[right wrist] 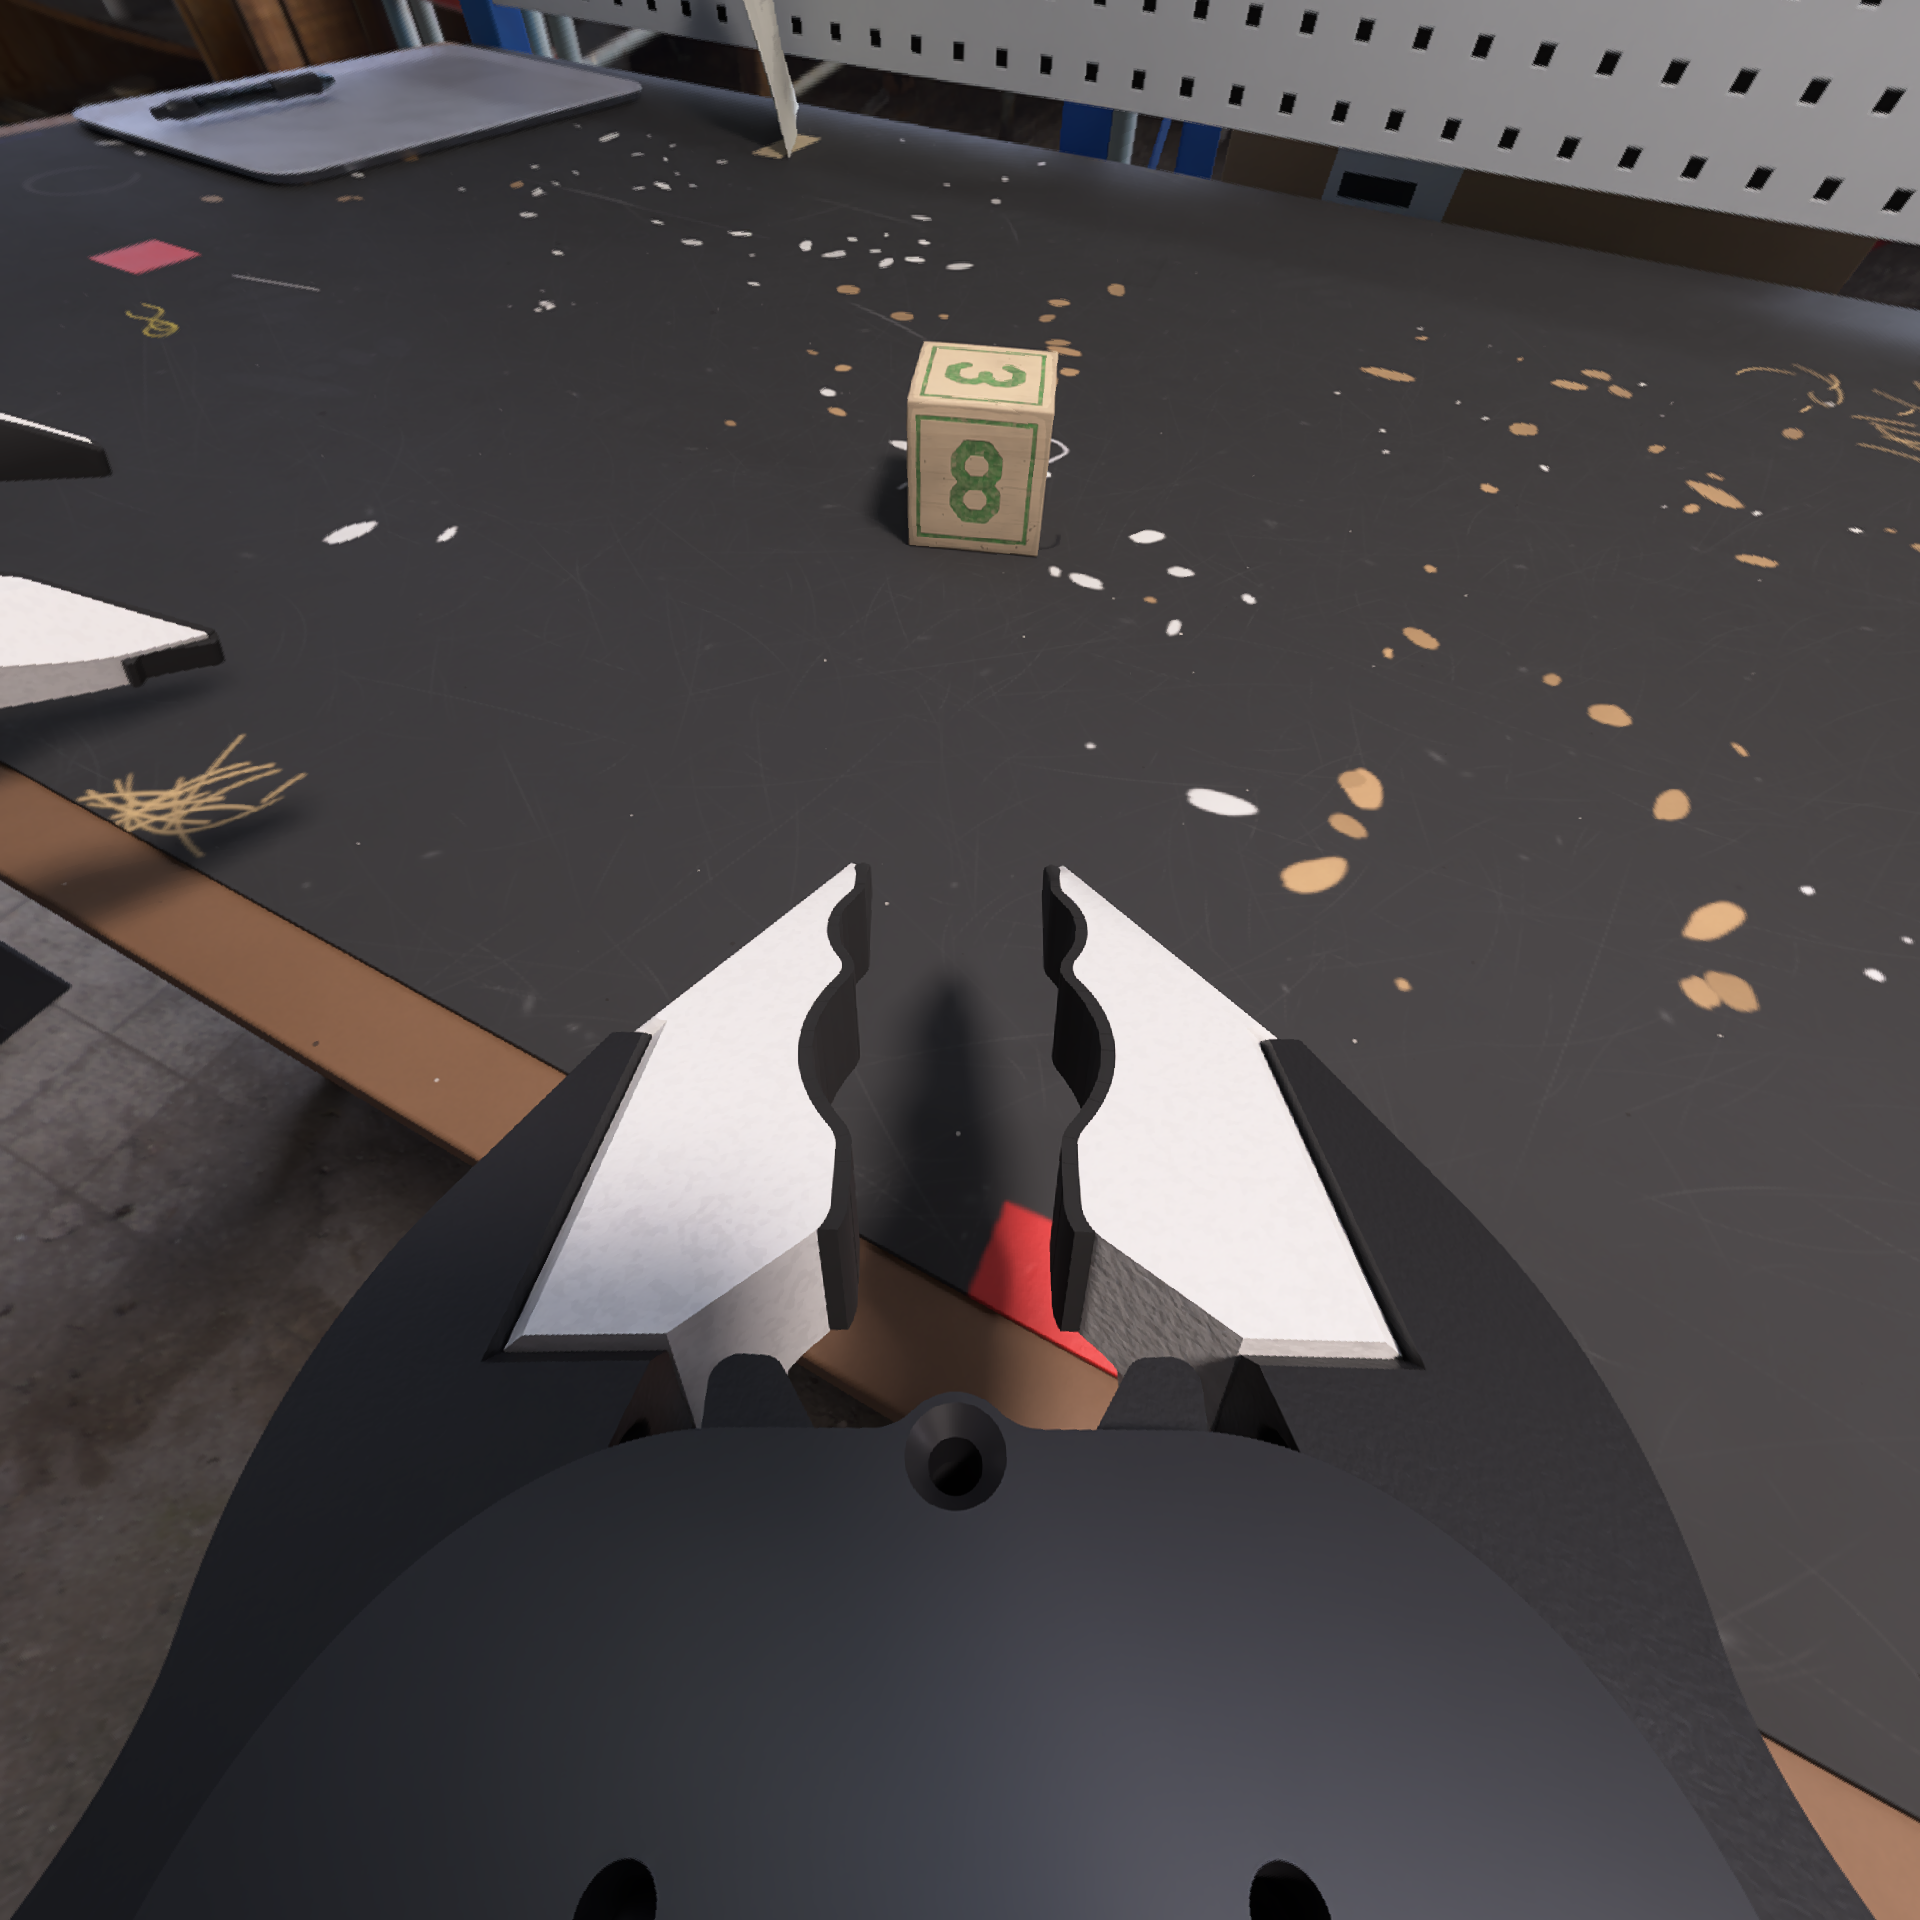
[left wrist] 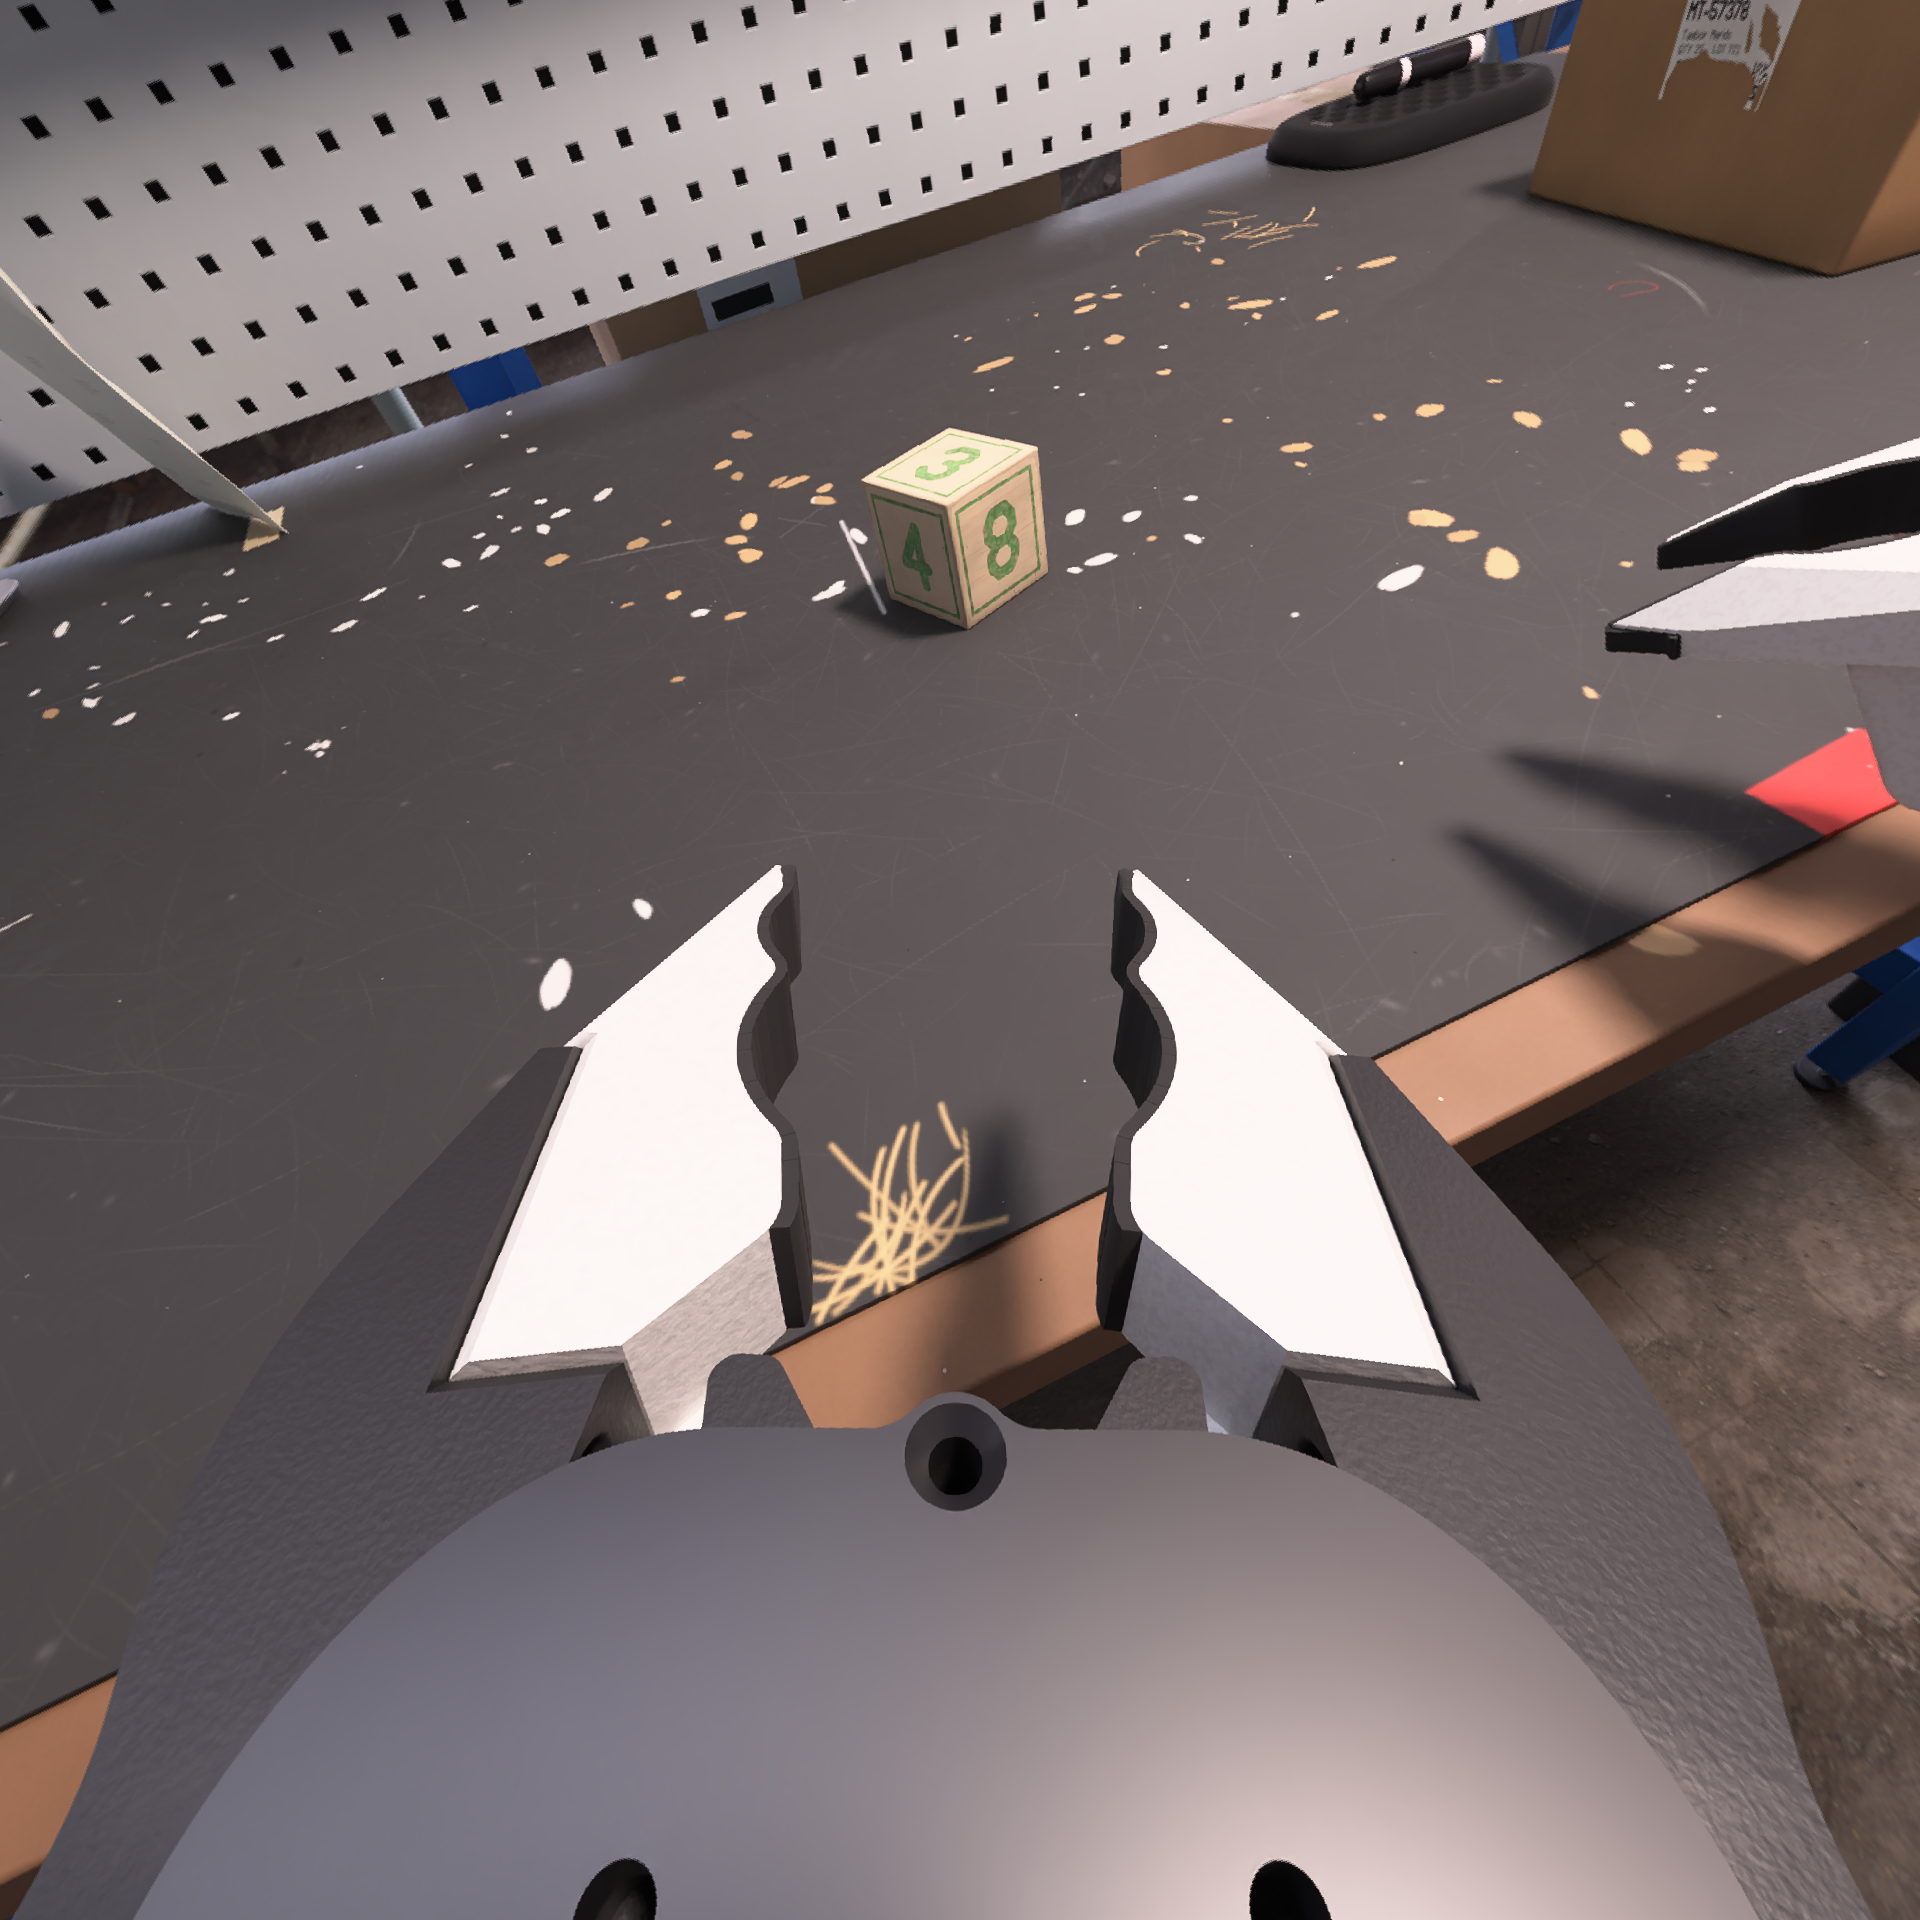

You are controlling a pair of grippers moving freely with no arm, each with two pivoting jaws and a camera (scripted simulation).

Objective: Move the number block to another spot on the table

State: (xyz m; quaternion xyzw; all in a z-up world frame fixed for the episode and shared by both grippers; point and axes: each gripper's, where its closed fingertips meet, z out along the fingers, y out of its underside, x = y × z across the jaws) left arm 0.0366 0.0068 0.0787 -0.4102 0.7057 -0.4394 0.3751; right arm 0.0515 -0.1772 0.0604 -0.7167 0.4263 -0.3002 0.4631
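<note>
So the number block [left wrist: 956, 528] is sitting flat on the dark, paint-speckled counter [left wrist: 727, 790], roughly mid-surface, well out ahead of both grippers and touching neither. It's a cube, so there's no real long axis; it stands square on one face. From the left wrist view one vertical edge points at the camera, so two green-framed side faces show plus the top. From the right wrist view [right wrist: 981, 449] one side face looks almost straight back at the camera, so that gripper is lined up with it face-on.

The left gripper [left wrist: 956, 883] hovers over the near edge of the counter, jaws spread fairly wide with nothing between them, a scribble of tan scratches [left wrist: 904, 1216] below. The right gripper [right wrist: 956, 878] also hangs over the near edge, jaws parted a bit narrower, holding nothing, a red patch [right wrist: 1013, 1273] showing underneath.

Farther back there's a white pegboard [left wrist: 520, 177], a cardboard box [left wrist: 1745, 135], a black pad [left wrist: 1413, 109] and a grey clipboard [right wrist: 353, 109].
</note>
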